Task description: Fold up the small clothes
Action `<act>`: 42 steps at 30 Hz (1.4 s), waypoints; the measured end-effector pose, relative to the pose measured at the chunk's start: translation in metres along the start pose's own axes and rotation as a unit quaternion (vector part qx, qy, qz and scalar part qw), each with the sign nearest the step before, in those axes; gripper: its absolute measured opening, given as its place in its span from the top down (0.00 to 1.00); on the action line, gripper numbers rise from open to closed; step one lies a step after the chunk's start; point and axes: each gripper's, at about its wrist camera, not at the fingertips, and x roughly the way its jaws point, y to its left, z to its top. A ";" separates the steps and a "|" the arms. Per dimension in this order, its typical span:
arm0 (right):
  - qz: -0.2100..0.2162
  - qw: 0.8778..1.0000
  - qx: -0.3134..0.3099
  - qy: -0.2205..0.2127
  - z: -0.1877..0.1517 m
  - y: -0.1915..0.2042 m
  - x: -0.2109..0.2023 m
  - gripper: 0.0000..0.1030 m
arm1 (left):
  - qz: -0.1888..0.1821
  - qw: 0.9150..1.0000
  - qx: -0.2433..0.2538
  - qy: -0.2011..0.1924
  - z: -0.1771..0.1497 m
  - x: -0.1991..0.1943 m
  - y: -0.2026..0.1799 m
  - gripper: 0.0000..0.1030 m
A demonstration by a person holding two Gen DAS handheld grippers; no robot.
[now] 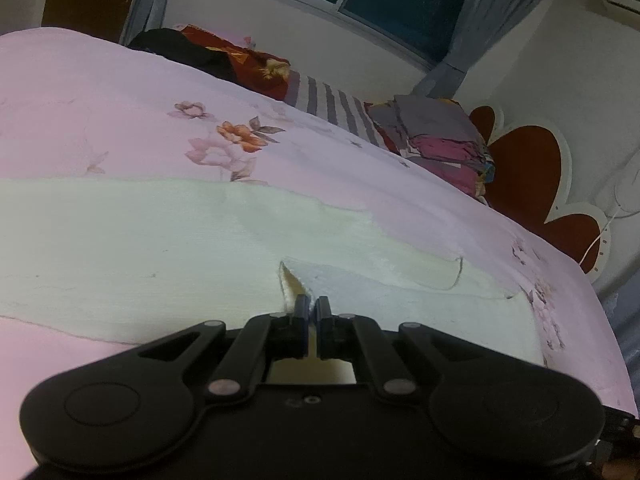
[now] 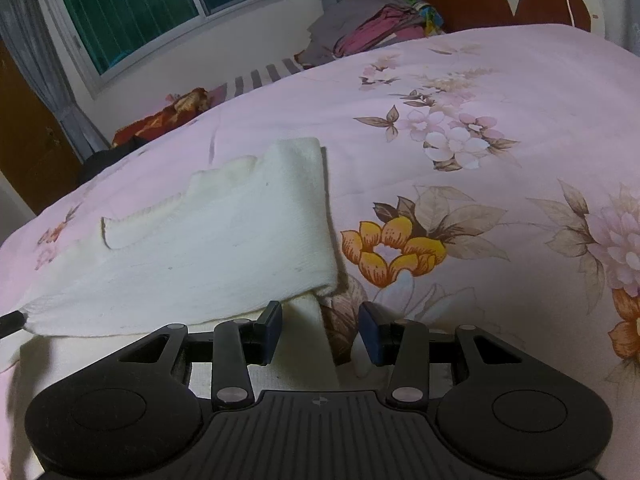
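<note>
White garment [image 2: 208, 248] was laid flat on pink floral bedspread [image 2: 460, 92], part folded over. Left tool [image 1: 313, 308] was seen pressed together, pinching garment edge at 6 o'clock of left view. Right tool [image 2: 320, 330] was kept spread, nothing pinched, garment's lower corner lying between its fingers. Clothes pile [image 1: 436, 140] was noted at 2 o'clock.

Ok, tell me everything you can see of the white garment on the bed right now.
The cream-white knitted garment looks soft, ribbed and faintly soiled. It lies on the pink floral bedspread, partly folded: in the right wrist view one layer is doubled over another, with a neat fold line down its right side and stepped edges at its far end. The left tool is shut on a raised edge of it. The right tool is open over its near corner, pads not pressing.
</note>
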 end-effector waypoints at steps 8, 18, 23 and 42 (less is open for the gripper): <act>0.003 1.000 -0.003 -0.018 0.006 0.003 -0.013 0.58 | 0.005 1.000 -0.009 -0.007 0.001 -0.002 0.011 0.97; -0.003 1.000 -0.015 -0.012 0.012 0.007 0.003 0.92 | 0.025 1.000 0.005 0.007 -0.012 0.005 0.015 0.96; -0.015 1.000 -0.008 -0.008 0.012 0.003 0.005 0.92 | 0.018 1.000 0.005 0.000 -0.009 0.002 0.018 0.43; 0.021 0.998 -0.051 -0.020 0.033 0.012 0.016 0.92 | 0.026 0.998 0.037 -0.034 0.009 0.011 -0.002 0.48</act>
